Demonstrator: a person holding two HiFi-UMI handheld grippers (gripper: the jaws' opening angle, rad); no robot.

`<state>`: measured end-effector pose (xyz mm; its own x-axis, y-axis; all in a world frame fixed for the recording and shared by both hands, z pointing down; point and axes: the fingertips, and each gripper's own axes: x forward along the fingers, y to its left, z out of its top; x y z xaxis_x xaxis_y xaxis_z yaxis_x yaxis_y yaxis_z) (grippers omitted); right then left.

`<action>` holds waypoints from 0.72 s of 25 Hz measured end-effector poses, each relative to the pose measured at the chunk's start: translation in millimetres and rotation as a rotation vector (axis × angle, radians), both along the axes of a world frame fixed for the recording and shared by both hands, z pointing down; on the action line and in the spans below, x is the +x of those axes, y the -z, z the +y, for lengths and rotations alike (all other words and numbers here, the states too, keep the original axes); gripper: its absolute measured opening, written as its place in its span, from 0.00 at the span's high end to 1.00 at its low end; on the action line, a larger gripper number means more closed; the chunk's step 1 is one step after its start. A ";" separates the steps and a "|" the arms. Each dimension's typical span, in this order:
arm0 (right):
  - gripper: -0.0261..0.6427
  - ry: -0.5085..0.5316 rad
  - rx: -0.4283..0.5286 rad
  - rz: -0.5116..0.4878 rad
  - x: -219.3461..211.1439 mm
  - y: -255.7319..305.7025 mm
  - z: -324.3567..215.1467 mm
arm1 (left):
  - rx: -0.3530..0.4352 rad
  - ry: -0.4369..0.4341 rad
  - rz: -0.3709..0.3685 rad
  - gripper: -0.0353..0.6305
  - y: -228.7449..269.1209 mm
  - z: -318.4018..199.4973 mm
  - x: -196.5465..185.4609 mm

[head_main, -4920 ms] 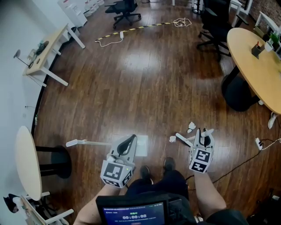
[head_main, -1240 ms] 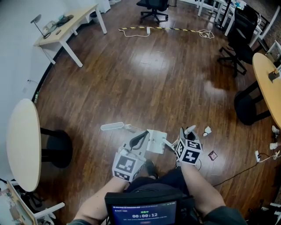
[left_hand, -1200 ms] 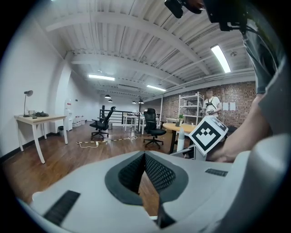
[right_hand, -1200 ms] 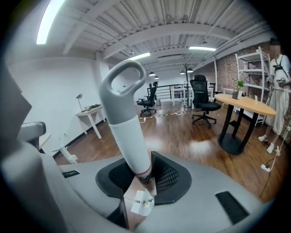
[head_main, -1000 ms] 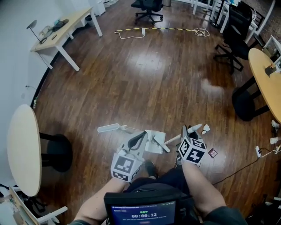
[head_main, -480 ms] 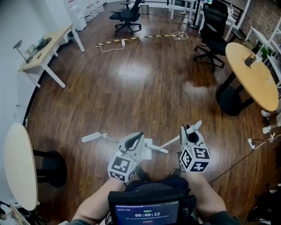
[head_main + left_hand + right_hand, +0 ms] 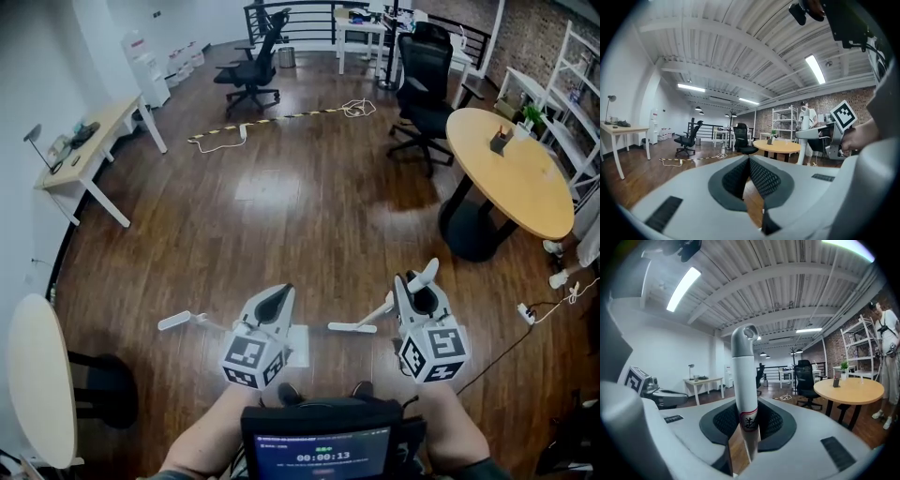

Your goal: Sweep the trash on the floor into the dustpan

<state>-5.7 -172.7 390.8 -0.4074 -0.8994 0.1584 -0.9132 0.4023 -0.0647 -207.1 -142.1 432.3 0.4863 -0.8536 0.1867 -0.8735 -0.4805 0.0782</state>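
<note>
In the head view my left gripper (image 7: 277,298) hangs over a white dustpan (image 7: 298,347) on the wood floor. The pan's long handle (image 7: 176,321) runs out to the left. In the left gripper view that gripper (image 7: 749,161) has its pads together and nothing shows between them. My right gripper (image 7: 412,286) is shut on the white broom handle (image 7: 427,275), and the broom head (image 7: 352,328) hangs low between the two grippers. In the right gripper view the handle (image 7: 744,376) stands upright between the pads of the gripper (image 7: 745,423). No trash shows.
A round wooden table (image 7: 511,178) stands at the right, with a black office chair (image 7: 417,84) behind it. A desk (image 7: 89,150) and a round table (image 7: 37,375) line the left wall. Cables lie on the floor at the back (image 7: 281,119) and right (image 7: 525,314).
The head view has tilted up to take in more of the room. The right gripper and broom have moved right, away from the dustpan. The scraps seen near the broom earlier are out of sight.
</note>
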 end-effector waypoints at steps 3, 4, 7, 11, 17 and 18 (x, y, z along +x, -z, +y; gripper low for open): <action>0.81 0.014 0.023 0.005 25.8 16.8 6.2 | 0.011 0.000 0.016 0.94 13.6 -4.0 19.2; 0.81 0.019 0.028 0.005 34.4 20.8 7.6 | 0.014 -0.003 0.020 0.94 17.0 -5.7 26.3; 0.81 0.023 0.039 0.003 61.4 31.1 8.9 | 0.023 -0.020 0.021 0.94 27.0 -10.9 49.9; 0.81 -0.026 0.026 -0.012 96.3 41.7 8.2 | 0.032 -0.050 0.028 0.94 42.2 -13.7 71.8; 0.81 -0.001 0.077 -0.041 134.4 70.2 6.8 | 0.013 -0.049 0.037 0.94 60.7 -27.9 97.5; 0.81 -0.001 0.082 -0.040 137.9 73.8 8.5 | 0.016 -0.051 0.038 0.94 64.1 -27.4 99.3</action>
<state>132.1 -164.3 316.9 -0.4108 -0.9092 0.0681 -0.9111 0.4066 -0.0677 -107.8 -169.6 368.2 0.5354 -0.8305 0.1537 -0.8446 -0.5255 0.1030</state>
